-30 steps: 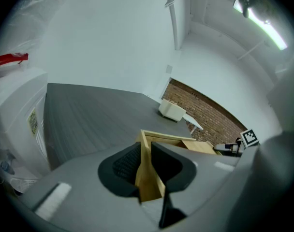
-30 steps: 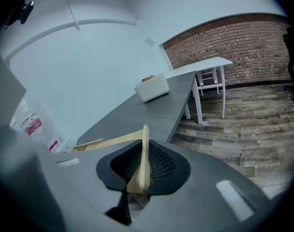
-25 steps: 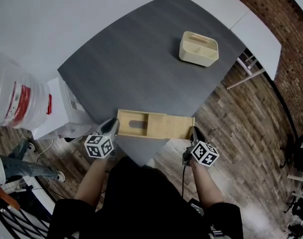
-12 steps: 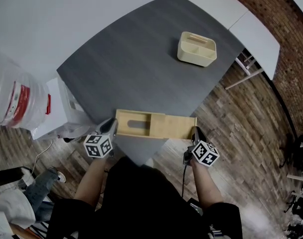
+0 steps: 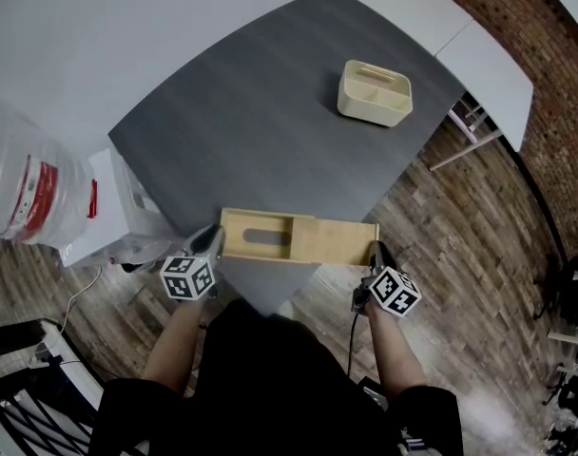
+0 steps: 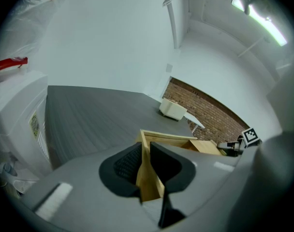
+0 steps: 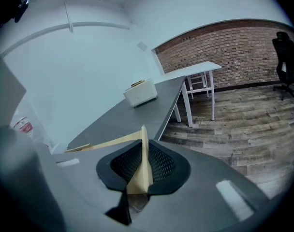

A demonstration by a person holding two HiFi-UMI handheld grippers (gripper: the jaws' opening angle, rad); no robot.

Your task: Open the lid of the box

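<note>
A long pale wooden box [image 5: 256, 237] lies at the near corner of the dark grey table [image 5: 251, 122]. Its flat sliding lid [image 5: 335, 241] is drawn partway out to the right, and the uncovered left part shows an oval slot. My left gripper [image 5: 216, 239] is shut on the box's left end wall; the left gripper view shows that wall [image 6: 148, 175] pinched between the pads of this gripper [image 6: 144, 152]. My right gripper [image 5: 375, 253] is shut on the lid's right end, and in the right gripper view the thin board [image 7: 143, 168] stands edge-on in its jaws [image 7: 144, 154].
A cream caddy with a handle [image 5: 375, 91] sits at the table's far right. A clear water jug [image 5: 23, 183] on a white stand [image 5: 113, 207] is close to the left. A white desk [image 5: 479, 55] and wood floor [image 5: 460, 217] lie to the right.
The lid and my right gripper have slid a little to the right, so more of the box is uncovered. A person at the lower left has left the view.
</note>
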